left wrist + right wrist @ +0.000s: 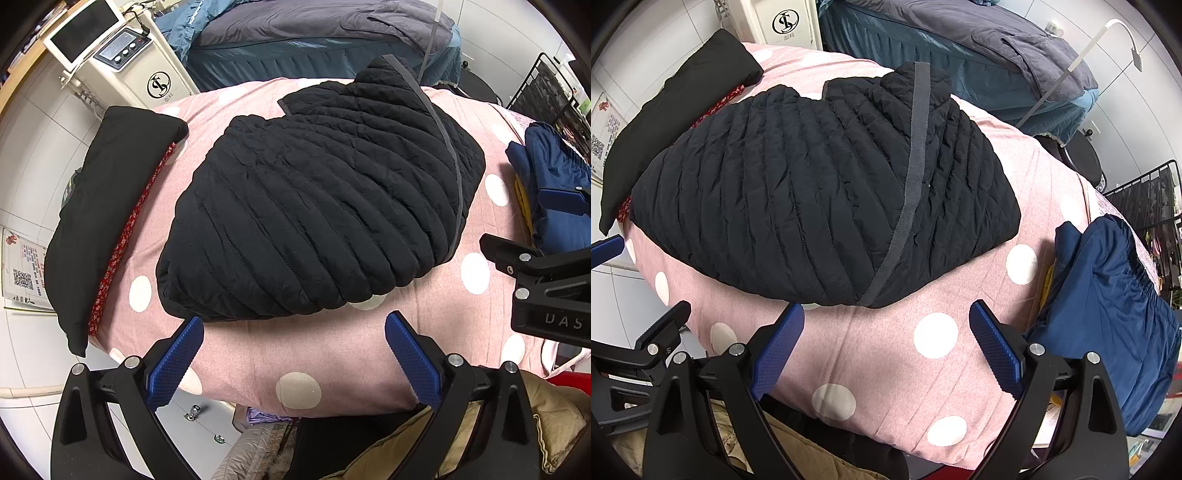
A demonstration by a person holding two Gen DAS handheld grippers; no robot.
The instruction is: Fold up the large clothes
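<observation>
Now both tools, the left tool (293,332) and right tool (886,319), hover level, spread wide and empty, just short of the folded black quilted jacket (317,199) lying diagonally on the pink polka-dot bed (295,391).

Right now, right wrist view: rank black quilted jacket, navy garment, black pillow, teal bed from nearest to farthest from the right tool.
From the right tool, open above the pink dotted cover:
1. Black quilted jacket, just ahead; its near edge is beside the left finger. The navy garment at the right is close too, so these two are hard to call.
2. Black pillow, far left.
3. Teal bed, behind everything.
</observation>
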